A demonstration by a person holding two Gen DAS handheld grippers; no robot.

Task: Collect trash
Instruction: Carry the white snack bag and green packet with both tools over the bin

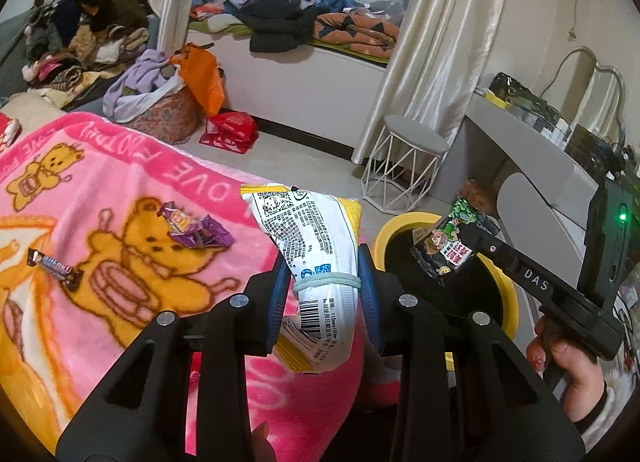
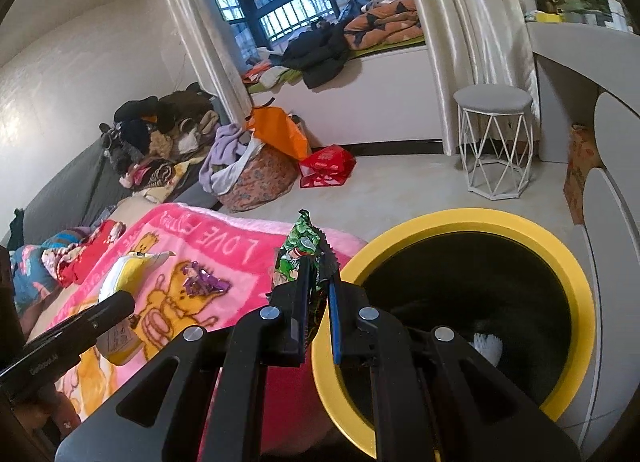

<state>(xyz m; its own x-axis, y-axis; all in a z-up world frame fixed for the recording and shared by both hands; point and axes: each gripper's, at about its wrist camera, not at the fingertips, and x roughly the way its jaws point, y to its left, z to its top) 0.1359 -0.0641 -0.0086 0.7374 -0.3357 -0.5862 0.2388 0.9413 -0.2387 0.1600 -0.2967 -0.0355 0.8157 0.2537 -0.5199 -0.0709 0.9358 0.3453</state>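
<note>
left gripper [image 1: 324, 274] clamps a white-yellow barcode packet [image 1: 312, 246]; right gripper [image 2: 318, 294], marked "das", pinches a green cartoon wrapper [image 2: 302, 254] at the yellow bin [image 2: 576, 282]; blanket [image 1: 120, 181] reads "love".

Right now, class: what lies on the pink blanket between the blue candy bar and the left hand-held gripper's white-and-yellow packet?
A purple wrapper, seen in the left wrist view.

The pink teddy-bear blanket [image 2: 224, 250] left of the right gripper [image 2: 318, 298] carries white letters reading "LOVE", seen upside down. The right gripper's black body [image 1: 536, 282] is marked "DAS". The white and yellow snack bag [image 1: 316, 258] between the left gripper's [image 1: 324, 282] fingers bears a QR code, a barcode and small Chinese print, too fine to read.
</note>
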